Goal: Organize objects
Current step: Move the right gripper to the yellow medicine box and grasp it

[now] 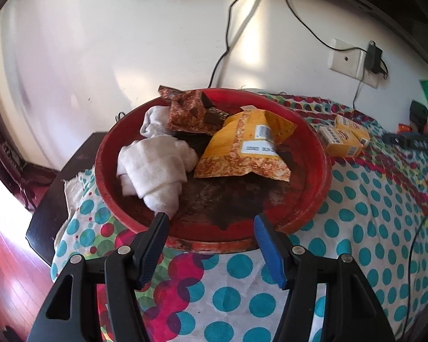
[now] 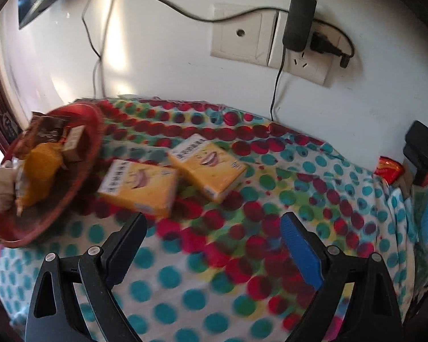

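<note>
A round red tray (image 1: 314, 199), worn dark across its middle, sits toward the left end of the bench, on a white cloth printed with teal, red and green dots (image 1: 371, 213). Inside it lie a rolled white towel (image 1: 154, 168) at the left, a second white cloth bundle (image 1: 154, 122) behind it, a yellow and orange foil snack packet (image 1: 242, 148) with a white barcode label at the right, and a reddish-brown patterned packet (image 1: 187, 112) toward the far rim, with dark wrappers tucked beneath.

Just beside the tray's right rim, out on the cloth, lie two flat yellow cardboard boxes (image 2: 141, 186) (image 2: 208, 166), each printed with a smiling mouth and a white band of text. They lie close together, the nearer one closest to the tray; whether they touch I cannot tell.

The left gripper (image 1: 211, 219) hangs over the tray's near rim, its black and blue fingers (image 1: 264, 230) spread apart with nothing between them; the left fingertip is just beside the end of the rolled towel. The right gripper (image 2: 214, 222) is above the dotted cloth, short of the two boxes, its fingers (image 2: 296, 236) spread wide and empty.

Behind the bench's far edge is a white wall with a socket plate (image 2: 271, 40), a black plug adapter (image 2: 298, 20) and trailing black cables. A small red-orange wrapper (image 2: 389, 169) lies at the bench's far right corner.
</note>
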